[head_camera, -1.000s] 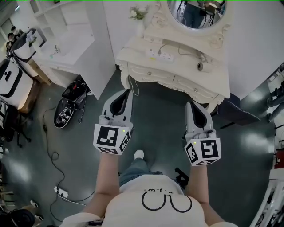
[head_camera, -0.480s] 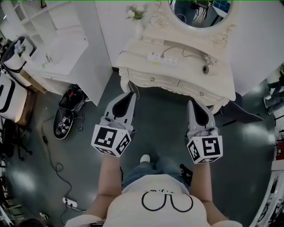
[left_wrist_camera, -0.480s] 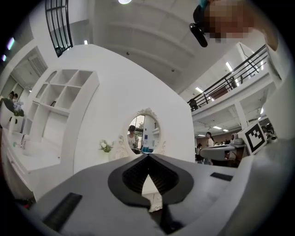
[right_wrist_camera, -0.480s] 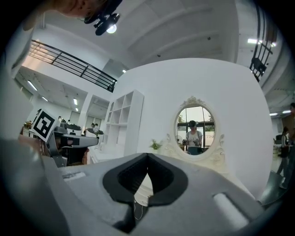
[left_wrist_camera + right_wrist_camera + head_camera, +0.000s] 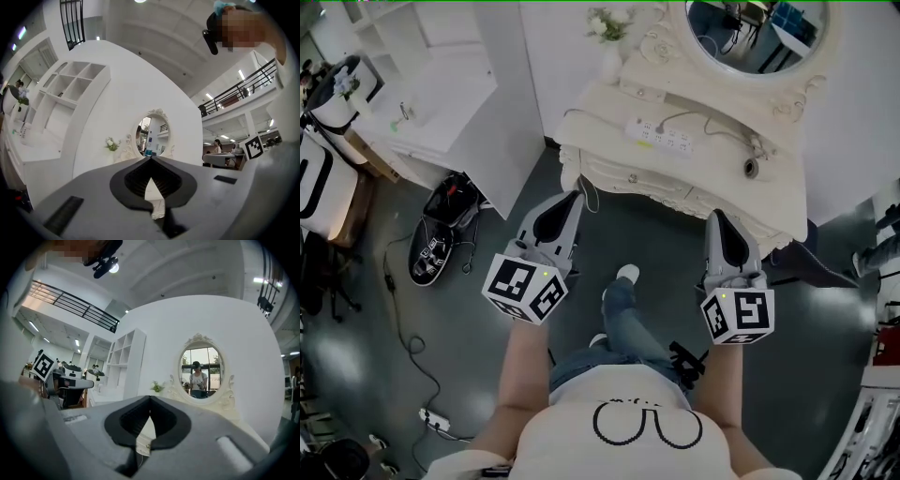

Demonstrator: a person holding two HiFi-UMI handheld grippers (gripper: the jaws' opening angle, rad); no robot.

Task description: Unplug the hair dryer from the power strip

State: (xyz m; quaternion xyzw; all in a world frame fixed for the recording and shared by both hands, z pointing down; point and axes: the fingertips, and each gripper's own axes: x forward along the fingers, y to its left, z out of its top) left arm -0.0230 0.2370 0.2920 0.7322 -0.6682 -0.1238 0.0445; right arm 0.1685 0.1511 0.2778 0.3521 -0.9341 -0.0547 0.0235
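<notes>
Fingers of L gripper (image 5: pixel 570 200) are shut tip to tip, nothing btwn them. In head view it points up-frame at the left front corner of the dresser (image 5: pixel 712 176).

Strip (image 5: pixel 664 137) lies flat on the dresser top, ahead and to the right of the L tips. Its long axis runs left-right along the top, dipping a bit toward the right. Cord (image 5: pixel 712 127) leaves the strip abt mid-length and loops right. Which socket holds the plug is too small to tell.

R gripper (image 5: pixel 719 218) is also closed and empty, tips showing just at the dresser's front edge; the height gap can't be read. From these tips the strip sits ahead-left.

Dryer (image 5: pixel 753 167) rests near the right front of the top, muzzle toward camera, nearly straight ahead of R, slightly right.

Judgement: R is prob a little nearer the plug, and L is better placed to pin the strip's left end. Both jaws need opening first. The plug likely pulls up, square to the strip's face.
</notes>
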